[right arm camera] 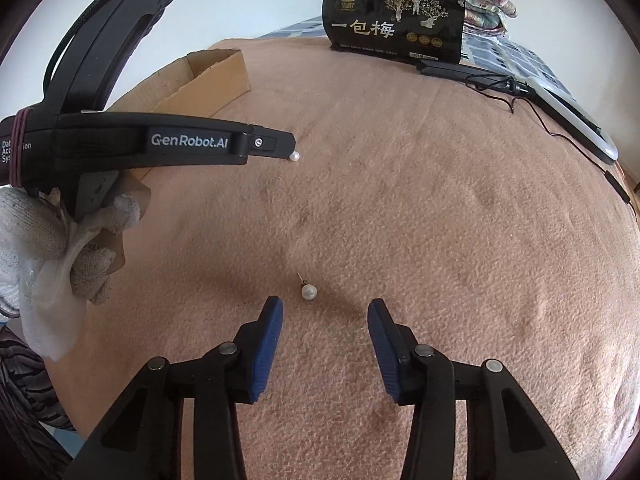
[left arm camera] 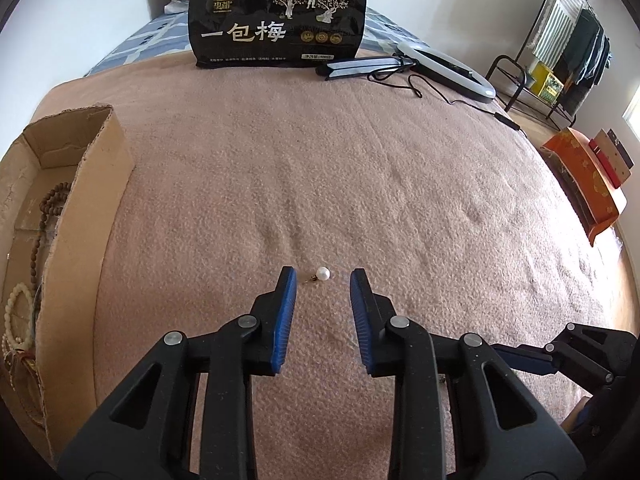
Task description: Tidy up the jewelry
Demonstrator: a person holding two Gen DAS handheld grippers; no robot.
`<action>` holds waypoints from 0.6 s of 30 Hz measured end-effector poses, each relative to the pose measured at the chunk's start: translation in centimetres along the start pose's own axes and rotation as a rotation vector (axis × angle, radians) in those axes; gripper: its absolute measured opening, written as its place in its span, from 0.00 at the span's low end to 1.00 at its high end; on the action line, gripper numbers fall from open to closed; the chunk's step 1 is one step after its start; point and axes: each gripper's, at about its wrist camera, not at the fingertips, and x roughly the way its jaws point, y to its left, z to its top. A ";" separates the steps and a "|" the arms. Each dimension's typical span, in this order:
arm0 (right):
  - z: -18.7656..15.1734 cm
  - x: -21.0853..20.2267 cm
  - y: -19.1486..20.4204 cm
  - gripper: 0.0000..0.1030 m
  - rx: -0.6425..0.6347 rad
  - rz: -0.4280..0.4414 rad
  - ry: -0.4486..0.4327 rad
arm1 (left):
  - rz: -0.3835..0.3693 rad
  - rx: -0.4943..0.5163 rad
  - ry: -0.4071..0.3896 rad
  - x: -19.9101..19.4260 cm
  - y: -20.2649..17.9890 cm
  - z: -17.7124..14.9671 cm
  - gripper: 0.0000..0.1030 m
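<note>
A cardboard box [left arm camera: 86, 168] with rough-cut walls sits on the pink blanket [left arm camera: 400, 200] at the left edge of the left wrist view. Inside it lie a string of brown wooden beads [left arm camera: 46, 210] and, nearer the camera, a bracelet of pale cream beads [left arm camera: 16, 308]; something reddish, perhaps a tassel, lies below them, too blurred at the rim to name. Much of the box floor is cut off by the frame.

The left gripper [left arm camera: 323, 276] has its blue pads spread, and a pearl stud earring [left arm camera: 322, 273] lies on the blanket between the fingertips, touched by neither pad. Its post points toward the left finger.

The right gripper [right arm camera: 325, 306] also stands spread, with a second pearl earring [right arm camera: 308, 291] on the blanket just ahead of its fingertips, nearer the left one, post pointing away from the camera.

In the right wrist view the left tool's tip covers part of the first earring, and a gloved hand [right arm camera: 52, 240] holds that tool. At the back of the blanket a black snack bag [left arm camera: 280, 20] stands upright; beside it a ring light [left arm camera: 448, 68] lies flat.
</note>
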 end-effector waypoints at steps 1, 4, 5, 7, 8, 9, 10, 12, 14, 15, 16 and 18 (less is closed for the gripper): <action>0.1 0.0 0.0 0.44 -0.003 0.002 -0.001 | 0.005 0.004 0.004 0.3 -0.1 0.0 0.24; 0.4 0.0 0.1 0.38 -0.004 0.018 -0.007 | 0.014 0.000 0.009 0.8 0.0 0.0 0.21; 0.5 0.0 0.1 0.38 -0.007 0.020 -0.010 | 0.013 -0.003 0.011 1.1 0.1 0.2 0.21; 0.7 0.1 0.4 0.37 -0.017 0.026 -0.011 | 0.017 -0.002 0.013 1.4 0.2 0.3 0.21; 0.8 0.2 0.5 0.37 -0.023 0.029 -0.008 | 0.022 0.002 0.014 1.6 0.1 0.3 0.21; 0.9 0.3 0.6 0.37 -0.027 0.030 -0.004 | 0.023 0.005 0.015 1.7 0.1 0.3 0.20; 1.0 0.4 0.6 0.36 -0.029 0.034 0.000 | 0.020 0.009 0.019 1.9 0.1 0.2 0.18; 1.0 0.7 0.7 0.33 -0.030 0.044 0.010 | 0.023 0.020 0.025 2.2 0.0 0.1 0.14; 1.0 1.1 0.7 0.33 -0.033 0.045 0.019 | 0.028 0.031 0.028 2.5 0.0 0.0 0.13; 1.0 1.2 0.7 0.32 -0.033 0.044 0.023 | 0.026 0.031 0.026 2.5 0.0 0.0 0.13; 0.9 1.3 0.7 0.32 -0.030 0.044 0.025 | 0.023 0.030 0.025 2.5 0.1 0.0 0.12; 1.0 1.5 0.5 0.30 -0.024 0.047 0.028 | 0.023 0.029 0.025 2.6 0.2 0.0 0.08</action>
